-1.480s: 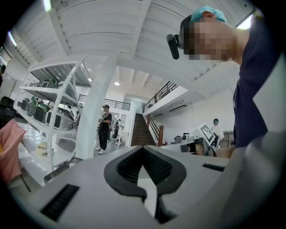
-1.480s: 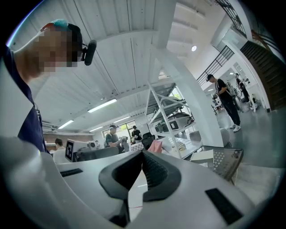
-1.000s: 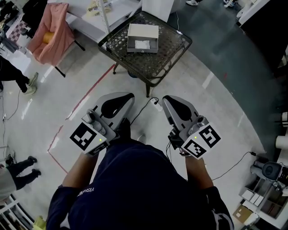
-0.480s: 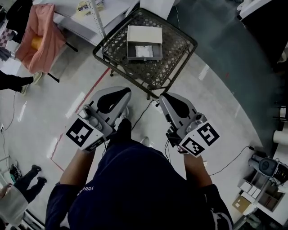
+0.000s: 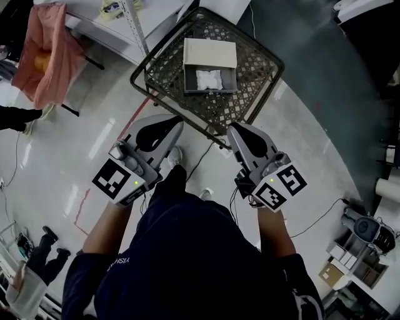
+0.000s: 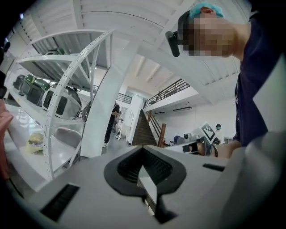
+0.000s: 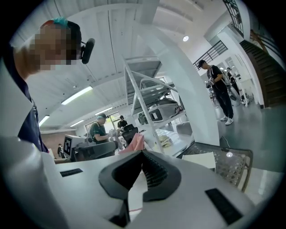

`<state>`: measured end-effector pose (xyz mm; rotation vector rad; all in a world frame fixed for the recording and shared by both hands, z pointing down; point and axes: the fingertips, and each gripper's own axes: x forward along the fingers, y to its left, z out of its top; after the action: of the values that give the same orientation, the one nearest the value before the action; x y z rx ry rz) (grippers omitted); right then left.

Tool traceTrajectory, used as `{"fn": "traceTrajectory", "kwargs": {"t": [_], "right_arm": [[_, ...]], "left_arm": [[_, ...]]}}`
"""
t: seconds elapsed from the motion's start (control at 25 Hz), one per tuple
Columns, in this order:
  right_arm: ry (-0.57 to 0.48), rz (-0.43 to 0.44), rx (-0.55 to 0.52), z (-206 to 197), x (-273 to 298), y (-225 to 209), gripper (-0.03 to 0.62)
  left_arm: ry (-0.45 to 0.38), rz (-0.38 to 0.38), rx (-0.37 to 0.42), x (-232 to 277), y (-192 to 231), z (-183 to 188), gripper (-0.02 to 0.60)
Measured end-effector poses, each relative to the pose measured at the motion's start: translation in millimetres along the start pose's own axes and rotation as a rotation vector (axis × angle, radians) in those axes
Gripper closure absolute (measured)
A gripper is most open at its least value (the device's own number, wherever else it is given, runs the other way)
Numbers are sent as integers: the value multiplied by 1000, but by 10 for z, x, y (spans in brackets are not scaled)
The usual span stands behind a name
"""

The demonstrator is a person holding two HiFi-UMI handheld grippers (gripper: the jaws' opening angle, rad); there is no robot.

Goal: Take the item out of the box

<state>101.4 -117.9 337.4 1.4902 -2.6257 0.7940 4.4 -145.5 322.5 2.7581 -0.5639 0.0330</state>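
An open shallow box (image 5: 209, 67) lies on a dark metal mesh table (image 5: 250, 47), its pale lid folded back at the far side. A white packet-like item (image 5: 210, 79) rests inside it. My left gripper (image 5: 164, 127) and right gripper (image 5: 237, 131) are held side by side in front of the person's body, just short of the table's near edge. Both point toward the box and are apart from it. In the left gripper view the left gripper (image 6: 143, 150) has its jaws together and empty. The right gripper (image 7: 142, 154) is likewise shut on nothing, with the table (image 7: 232, 167) ahead to its right.
A pink cloth (image 5: 45, 53) hangs over a chair at far left, beside white shelving (image 5: 128, 19). A black cable (image 5: 201, 156) runs across the floor under the grippers. Someone's legs (image 5: 37, 250) show at bottom left, and equipment (image 5: 365, 228) stands at bottom right.
The person has stepped forward; the table and box now sit closer and lower in the head view. Both grippers moved ahead together toward the table edge, staying shut.
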Motion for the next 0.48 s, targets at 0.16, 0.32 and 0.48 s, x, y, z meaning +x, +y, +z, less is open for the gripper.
{"fn": "traceTrajectory", "kwargs": {"t": [0.16, 0.32, 0.48], "right_arm": [[29, -31, 20, -24, 334, -211, 569], [73, -63, 40, -117, 542, -393, 569], [109, -88, 38, -190, 678, -499, 569]], "left_arm": [[21, -12, -37, 75, 349, -20, 574], [47, -28, -57, 160, 580, -84, 574], [61, -33, -73, 176, 734, -133, 574]]}}
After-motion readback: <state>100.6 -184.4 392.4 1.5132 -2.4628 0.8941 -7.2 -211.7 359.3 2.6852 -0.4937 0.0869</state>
